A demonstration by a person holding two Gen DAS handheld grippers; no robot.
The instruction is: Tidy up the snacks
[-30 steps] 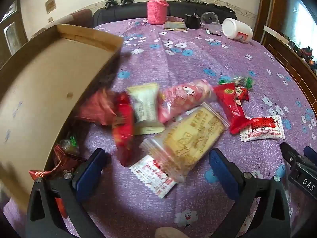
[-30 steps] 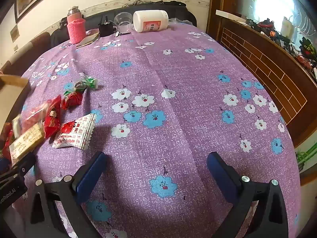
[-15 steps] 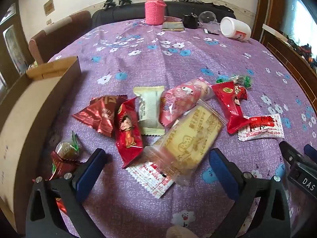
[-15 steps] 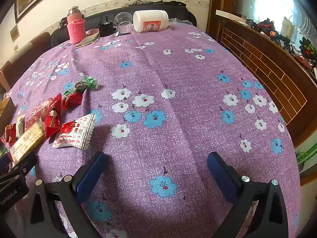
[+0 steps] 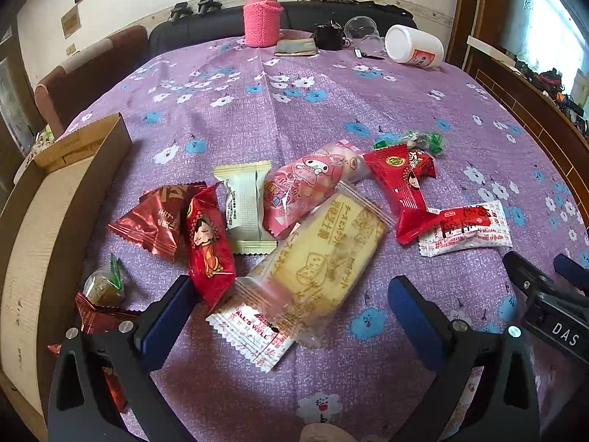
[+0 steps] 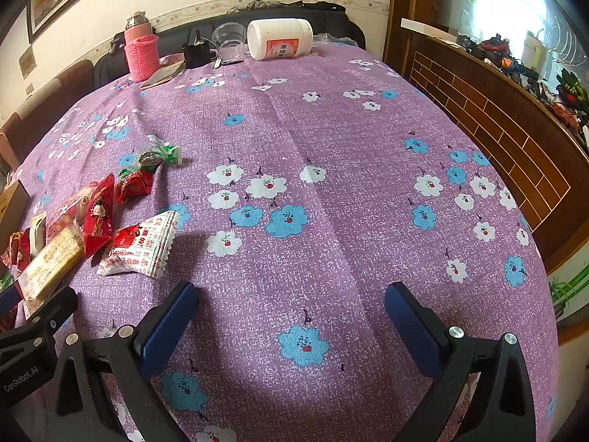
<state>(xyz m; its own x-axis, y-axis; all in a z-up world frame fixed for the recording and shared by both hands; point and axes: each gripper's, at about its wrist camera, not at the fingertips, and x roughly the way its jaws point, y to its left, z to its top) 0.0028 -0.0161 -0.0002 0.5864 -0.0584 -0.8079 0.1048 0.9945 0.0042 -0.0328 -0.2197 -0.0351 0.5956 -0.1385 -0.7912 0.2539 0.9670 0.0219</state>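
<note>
The snacks lie in a loose heap at the centre of the left wrist frame, the clear biscuit pack (image 5: pixel 324 258) on top, a red figure packet (image 5: pixel 208 246) to its left. The cardboard box (image 5: pixel 33 221), tipped over the pile 1 second ago, now sits upright along the left edge, so the pile seems freshly emptied and sorting can begin. The left gripper (image 5: pixel 291 302) and right gripper (image 6: pixel 287 313) both hover spread wide, holding nothing.
</note>
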